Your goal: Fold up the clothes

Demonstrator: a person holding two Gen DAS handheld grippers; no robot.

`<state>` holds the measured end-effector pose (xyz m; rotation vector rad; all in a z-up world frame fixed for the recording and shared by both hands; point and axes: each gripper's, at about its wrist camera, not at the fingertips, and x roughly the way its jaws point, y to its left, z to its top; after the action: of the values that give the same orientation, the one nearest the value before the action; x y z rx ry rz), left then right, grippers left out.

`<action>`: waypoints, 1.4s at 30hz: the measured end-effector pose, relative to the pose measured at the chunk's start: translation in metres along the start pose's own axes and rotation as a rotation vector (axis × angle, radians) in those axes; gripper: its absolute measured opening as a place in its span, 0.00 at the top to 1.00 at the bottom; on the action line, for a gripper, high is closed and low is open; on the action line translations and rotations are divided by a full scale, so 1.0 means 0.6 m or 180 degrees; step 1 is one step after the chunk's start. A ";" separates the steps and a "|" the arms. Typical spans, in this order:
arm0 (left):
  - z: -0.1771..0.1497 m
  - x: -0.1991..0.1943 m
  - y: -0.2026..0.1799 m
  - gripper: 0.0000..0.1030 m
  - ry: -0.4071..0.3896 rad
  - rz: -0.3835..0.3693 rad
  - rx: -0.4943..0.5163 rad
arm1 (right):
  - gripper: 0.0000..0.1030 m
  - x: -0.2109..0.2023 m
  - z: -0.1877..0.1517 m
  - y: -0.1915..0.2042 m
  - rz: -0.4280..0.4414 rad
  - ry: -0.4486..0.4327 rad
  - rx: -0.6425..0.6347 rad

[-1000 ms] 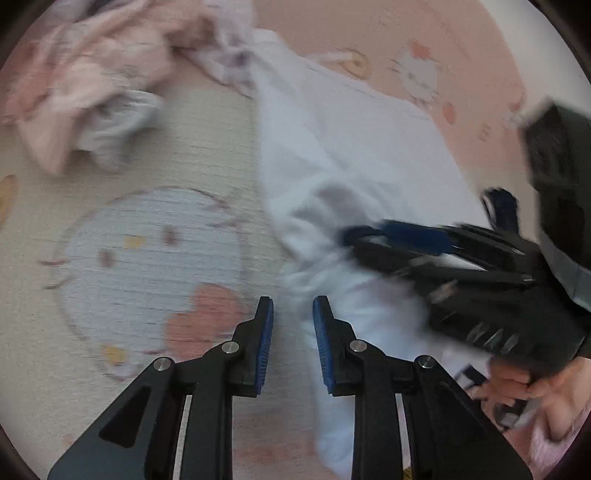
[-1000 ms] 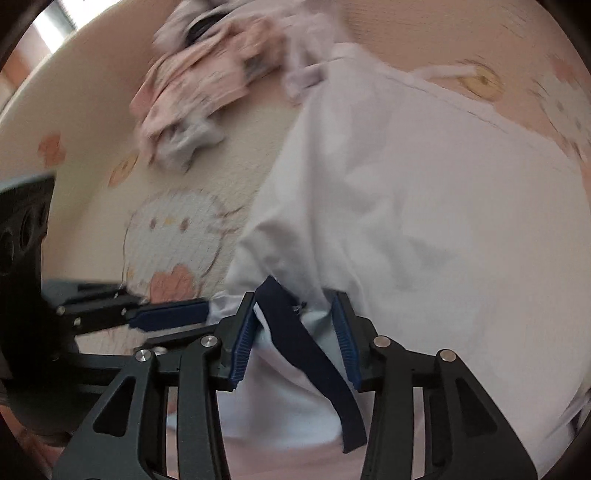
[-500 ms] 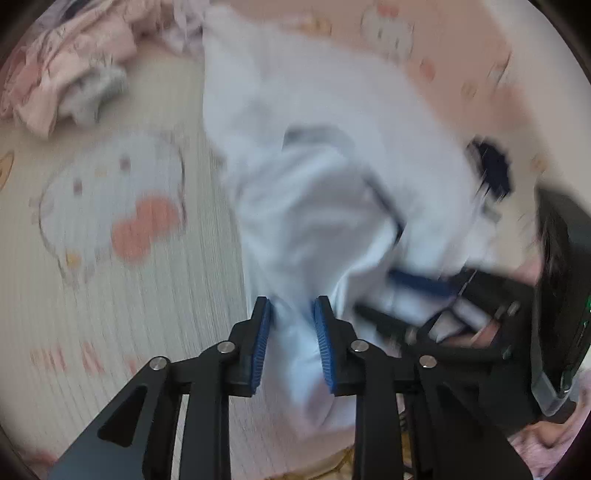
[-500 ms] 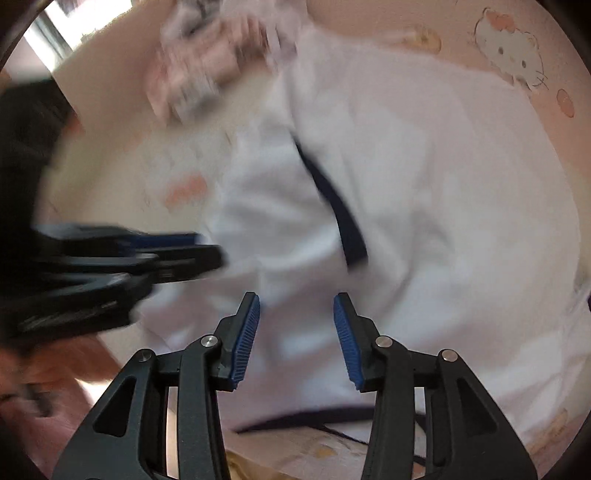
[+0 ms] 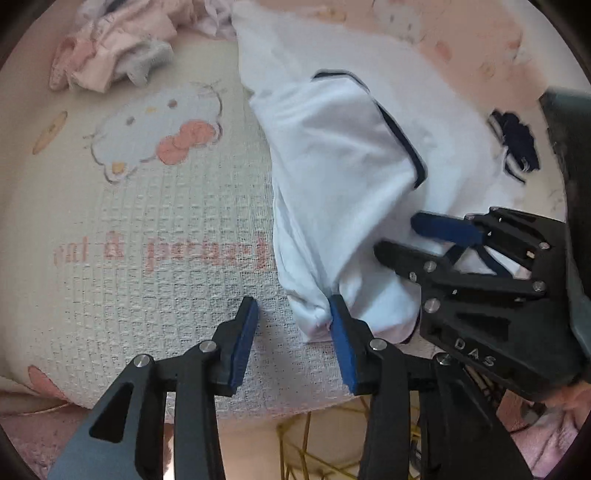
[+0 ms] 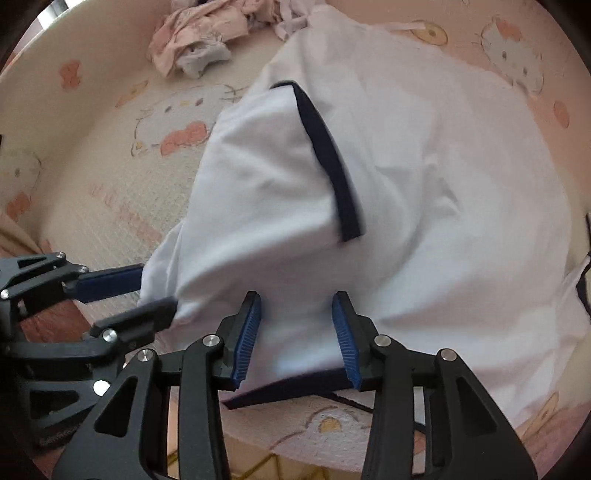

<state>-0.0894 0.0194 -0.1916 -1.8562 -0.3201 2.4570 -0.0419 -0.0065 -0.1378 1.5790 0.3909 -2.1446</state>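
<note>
White shirt lengthwise away from both spread-jawed, empty hand-held grippers, left and right, navy-cuffed sleeve folded inward.

white shirt cut off at right edge, pink clothes pile cropped at top, blanket lettering blurred

Matte black plastic left tool and matching right tool, each with two angular fingers of open triangular struts. Ribbed blue rubber pads along the inner finger faces; round silver screws at the joints. White "DAS" lettering on the right tool's body.
</note>
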 end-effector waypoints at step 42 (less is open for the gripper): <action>-0.093 -0.001 -0.175 0.44 -0.0003 0.0103 0.0736 | 0.61 -0.051 -0.134 -0.199 -0.0302 0.0047 0.0688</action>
<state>-0.0451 0.1294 -0.1857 -1.7777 -0.0043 2.3959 -0.0287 0.1399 -0.1378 1.7246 0.2496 -2.3142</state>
